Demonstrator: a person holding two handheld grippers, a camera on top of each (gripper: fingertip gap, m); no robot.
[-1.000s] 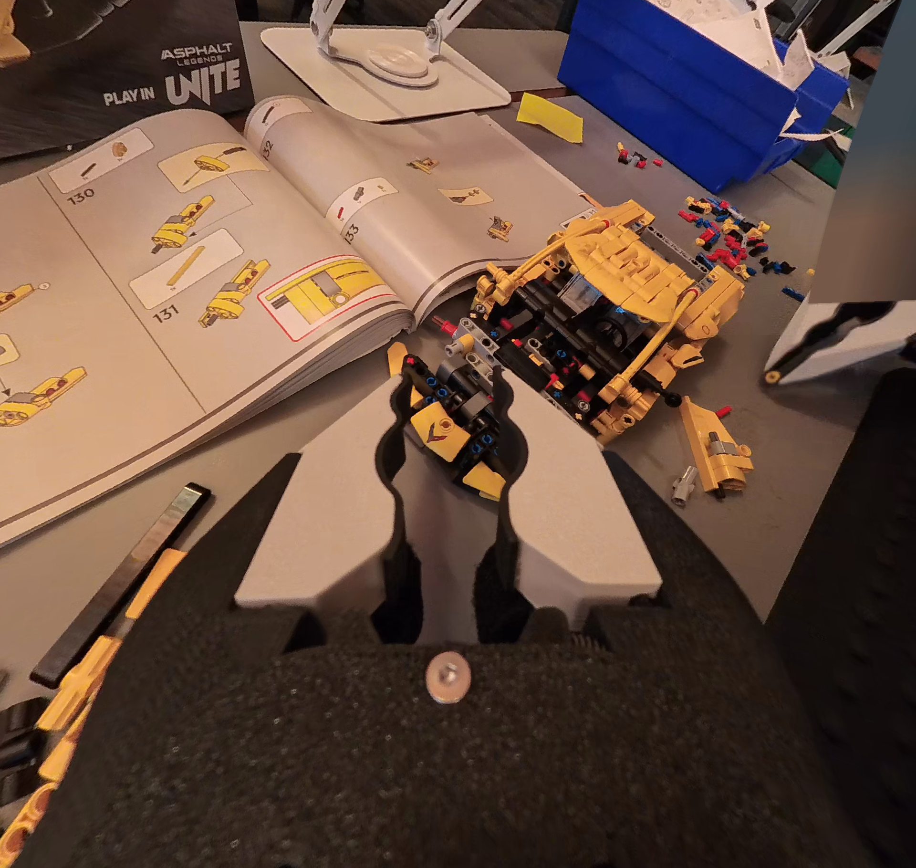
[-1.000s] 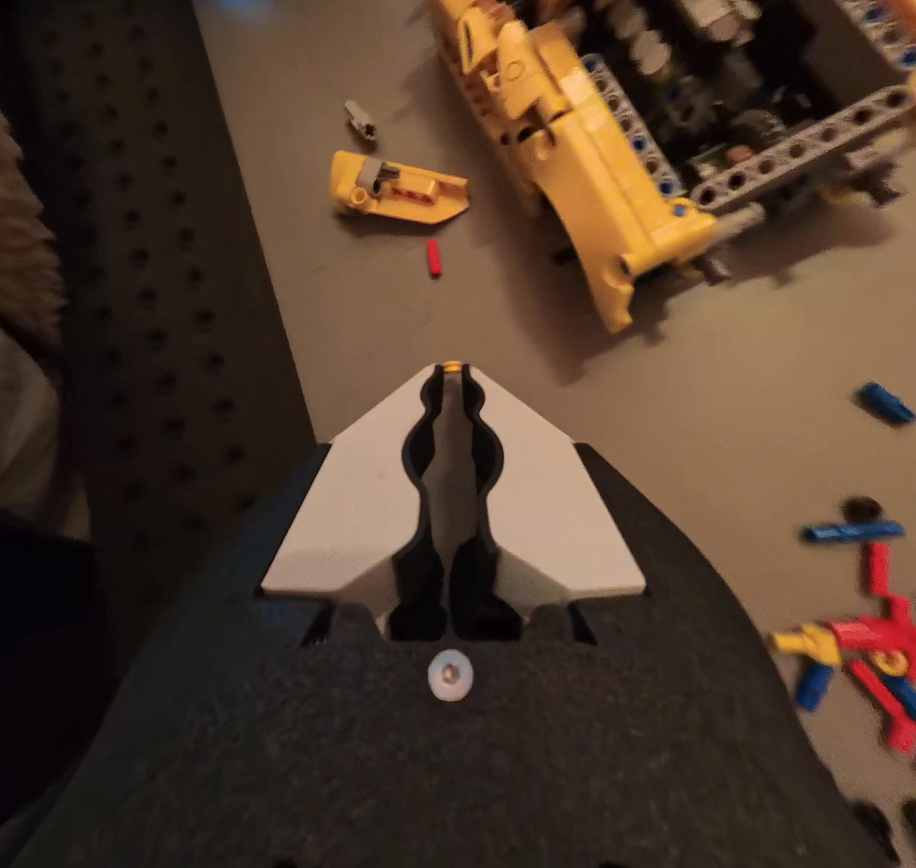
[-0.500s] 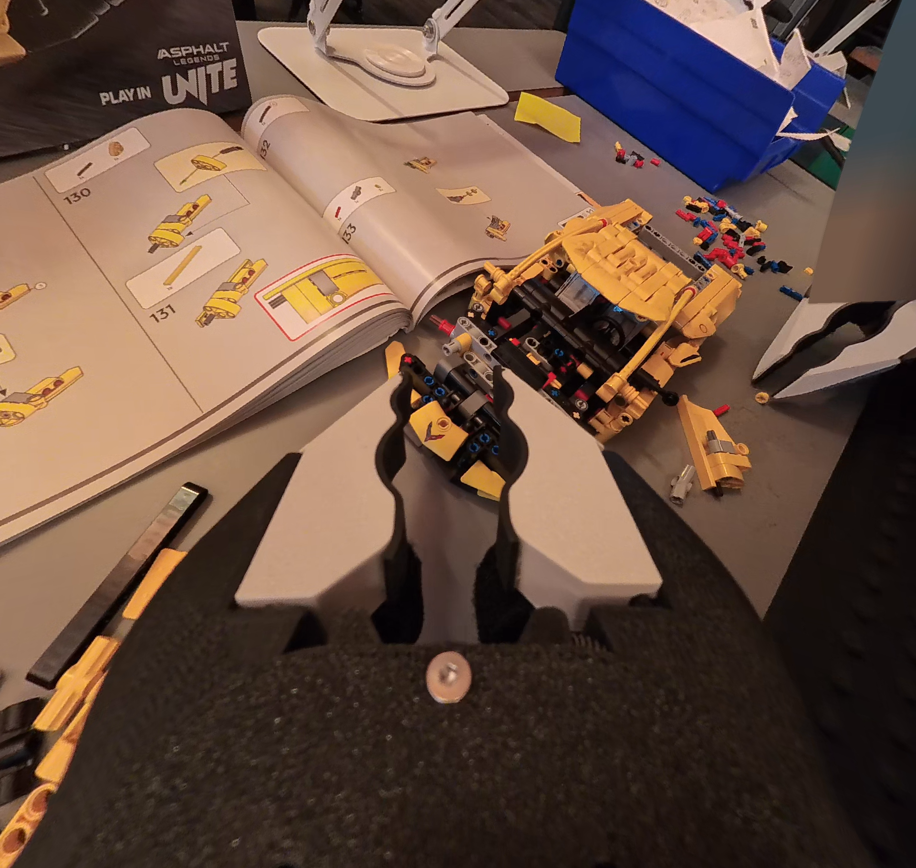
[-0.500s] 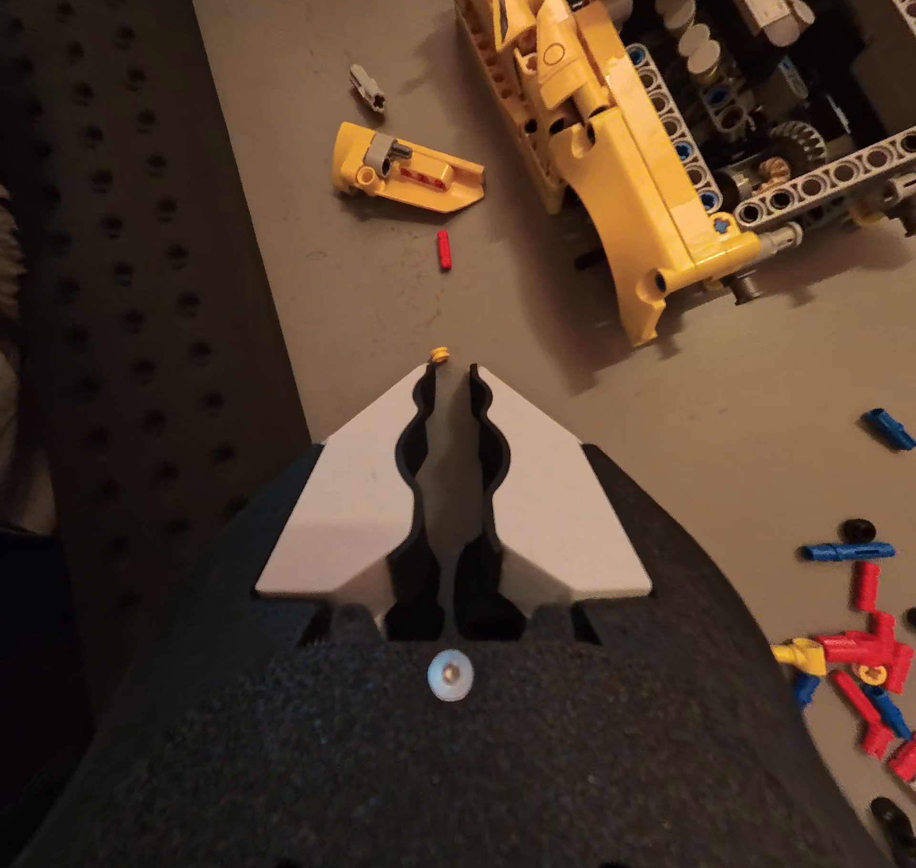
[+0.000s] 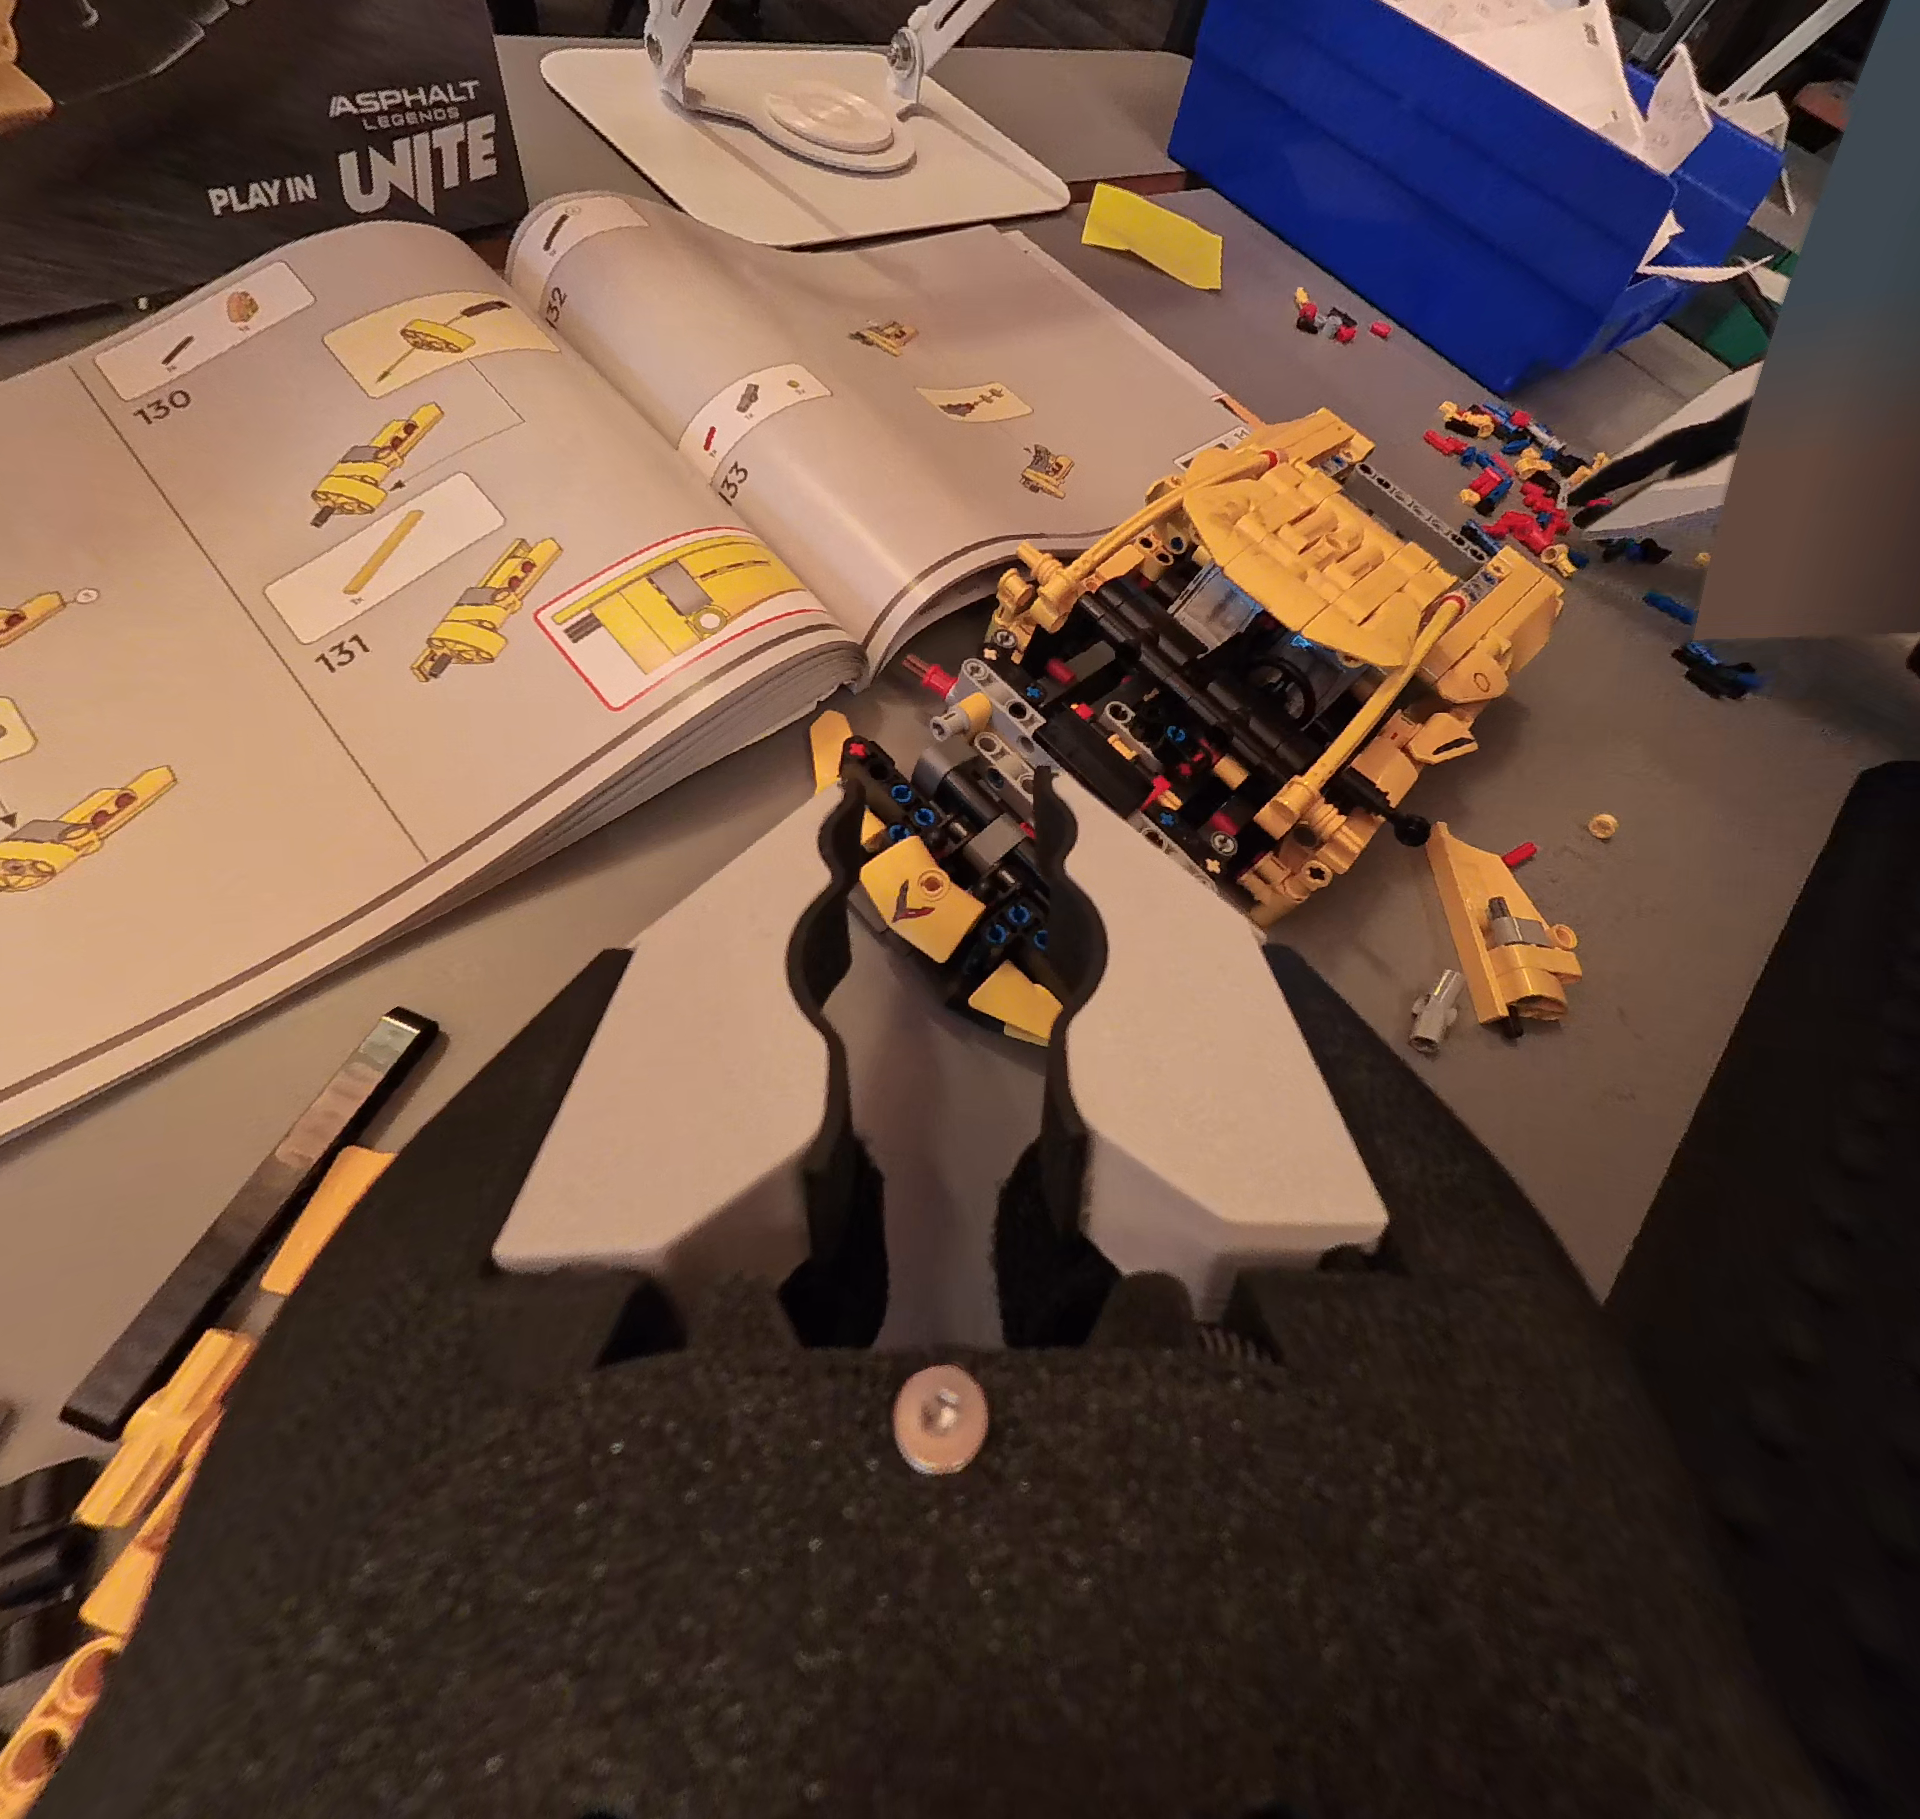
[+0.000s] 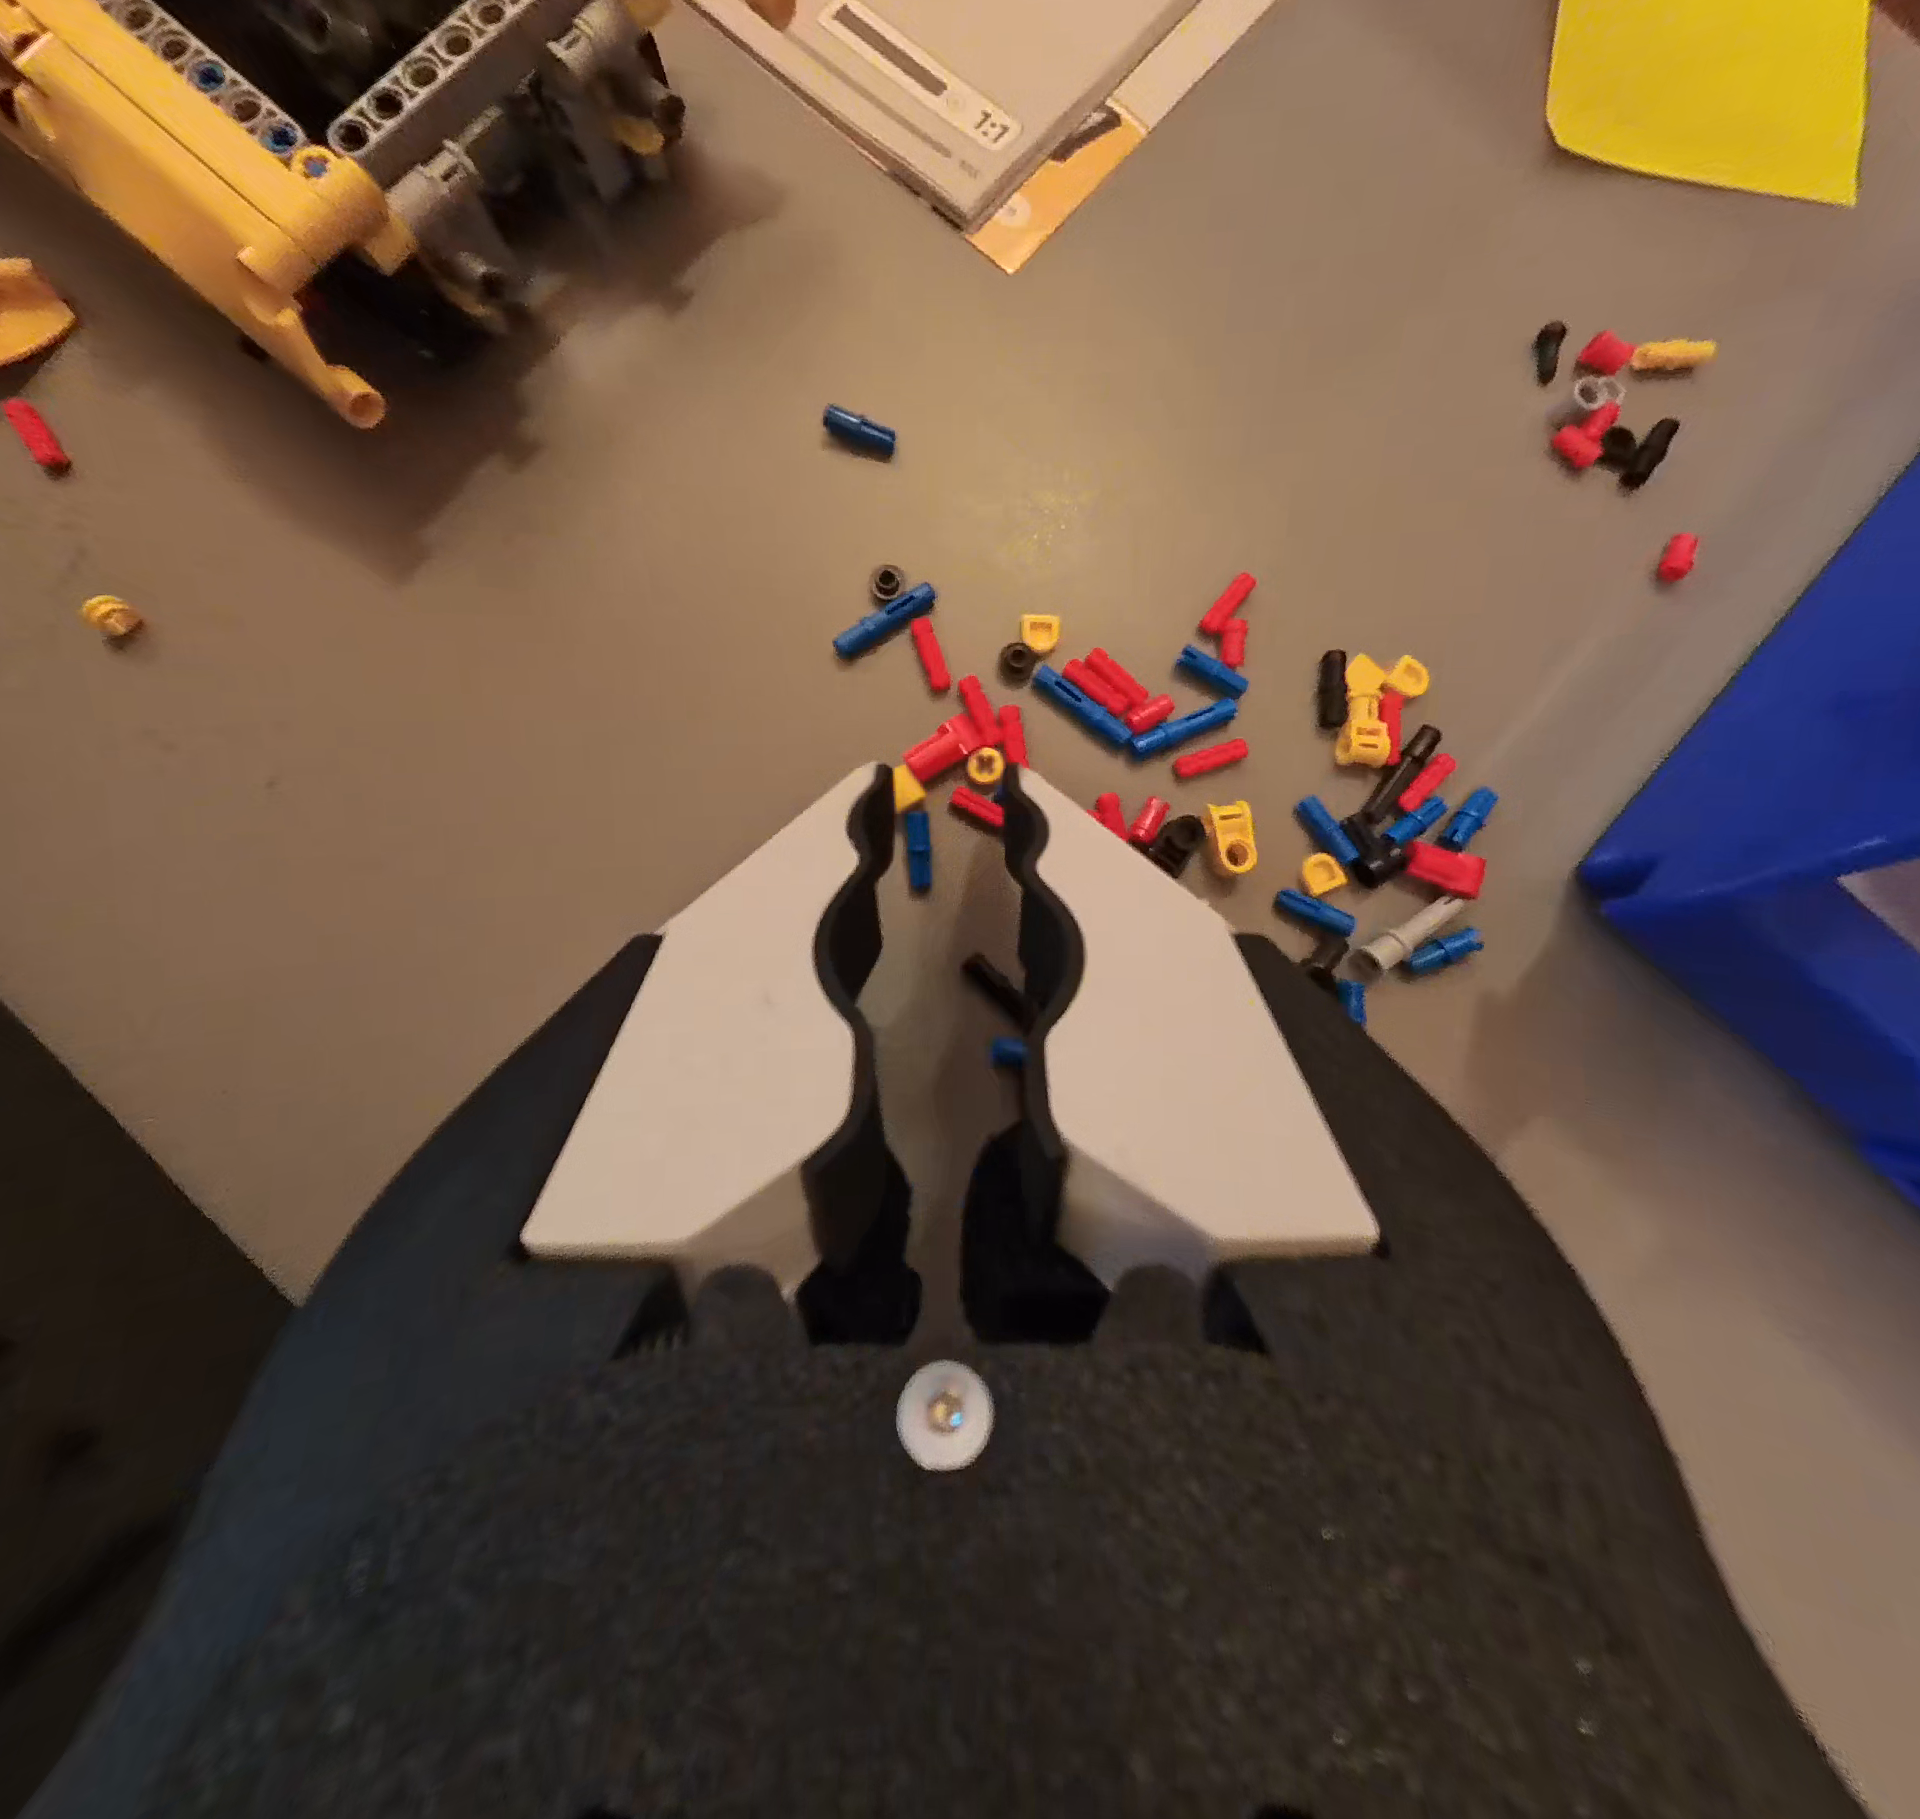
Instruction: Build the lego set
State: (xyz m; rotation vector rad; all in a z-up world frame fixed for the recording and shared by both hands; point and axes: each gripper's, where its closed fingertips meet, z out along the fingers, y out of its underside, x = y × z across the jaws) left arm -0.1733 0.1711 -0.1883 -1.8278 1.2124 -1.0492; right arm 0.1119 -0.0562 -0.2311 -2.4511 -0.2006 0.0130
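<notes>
The half-built yellow and black lego car (image 5: 1299, 564) lies on the grey table, and its rear corner shows in the right wrist view (image 6: 208, 159). My left gripper (image 5: 945, 793) is shut on the car's black and yellow front end. My right gripper (image 6: 948, 777) is open and empty, with its tips just above a pile of small red, blue, yellow and black pins (image 6: 1143, 709). It shows blurred over that pile in the left wrist view (image 5: 1662, 481). A small round yellow piece (image 6: 112, 616) lies loose on the table.
The open instruction book (image 5: 416, 574) lies left of the car. A yellow panel sub-assembly (image 5: 1496, 928) and a grey pin (image 5: 1437, 1006) lie to the car's right. A blue bin (image 6: 1818, 782), a yellow note (image 6: 1704, 44), a white stand (image 5: 810, 128) and a black mat (image 5: 1818, 1146) surround the area. One gripper's finger ends stand about 35 cm off the other's. To reach the small round yellow piece (image 6: 112, 616) in a straight line is about 15 cm for my right fingers, about 25 cm for my left.
My right gripper opened and let go of the small round yellow piece beside the car, then moved away to the pile of pins. My left gripper and the car have not moved.
</notes>
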